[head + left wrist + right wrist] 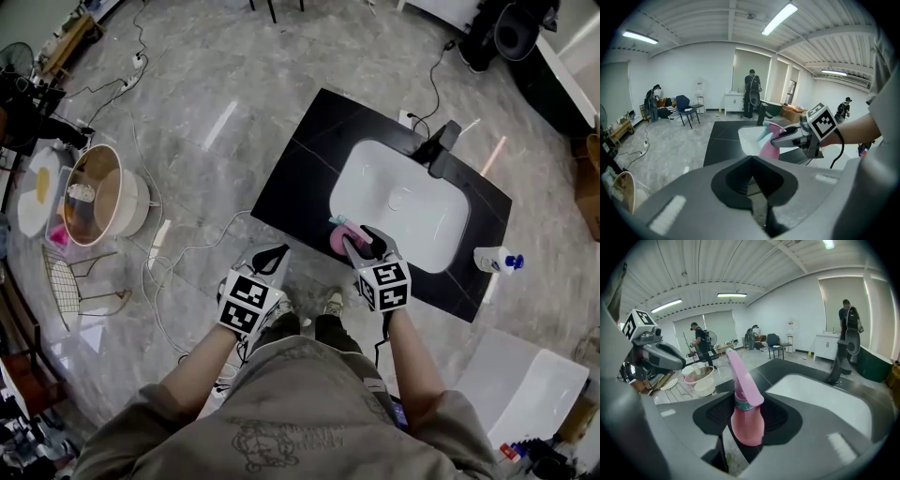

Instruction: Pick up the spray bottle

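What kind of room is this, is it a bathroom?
Probably a big workshop or test room, not a bathroom: the sink counter stands alone on open floor, cables trail across it, and strip lights hang overhead.

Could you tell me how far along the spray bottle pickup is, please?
Done: the right claw is shut on the pink spray bottle. In hand: it holds the bottle beside the sink. Left: lifting it clear; whether it is off the counter is unclear. The left claw is shut and empty.
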`<state>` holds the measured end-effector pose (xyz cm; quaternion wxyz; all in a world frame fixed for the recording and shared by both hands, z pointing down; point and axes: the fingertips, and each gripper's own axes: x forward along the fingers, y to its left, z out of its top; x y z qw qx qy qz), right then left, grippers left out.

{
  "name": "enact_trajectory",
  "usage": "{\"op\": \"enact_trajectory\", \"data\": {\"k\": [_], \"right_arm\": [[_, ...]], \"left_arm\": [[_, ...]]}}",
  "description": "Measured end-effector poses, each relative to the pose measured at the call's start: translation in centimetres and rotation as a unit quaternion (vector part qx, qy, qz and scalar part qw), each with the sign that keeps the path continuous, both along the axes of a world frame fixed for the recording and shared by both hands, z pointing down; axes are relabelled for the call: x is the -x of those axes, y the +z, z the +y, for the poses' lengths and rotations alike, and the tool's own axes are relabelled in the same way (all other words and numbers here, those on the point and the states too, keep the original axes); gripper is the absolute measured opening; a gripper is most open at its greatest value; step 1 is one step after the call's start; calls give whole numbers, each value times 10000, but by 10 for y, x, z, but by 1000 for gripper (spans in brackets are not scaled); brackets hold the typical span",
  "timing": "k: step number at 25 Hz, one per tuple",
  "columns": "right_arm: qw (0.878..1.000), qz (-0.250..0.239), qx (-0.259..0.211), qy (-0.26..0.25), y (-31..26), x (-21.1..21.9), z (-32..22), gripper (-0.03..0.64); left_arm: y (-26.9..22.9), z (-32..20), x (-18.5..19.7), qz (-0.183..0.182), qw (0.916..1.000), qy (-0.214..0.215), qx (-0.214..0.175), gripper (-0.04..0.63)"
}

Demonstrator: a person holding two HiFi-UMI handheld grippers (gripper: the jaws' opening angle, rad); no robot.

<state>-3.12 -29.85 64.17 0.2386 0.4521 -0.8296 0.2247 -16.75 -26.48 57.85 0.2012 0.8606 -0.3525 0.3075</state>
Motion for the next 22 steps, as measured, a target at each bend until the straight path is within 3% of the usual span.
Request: {"op": "enact_trajectory", "data": {"k": [8,16,22], "right_arm": [[9996,16,-280,-50,-38,-1,-5,189],[9955,-196,-923,26,-137,-3,-18,183],[9878,-282,-1526,111,-213,-12,-13,178]], "left_arm": [[-20,-6,3,86,9997,-99,-211,1],[-78,-31,4,344,9952,-233,-888,0],[-143,-46,1,731,9854,-284,-1512,2]]}}
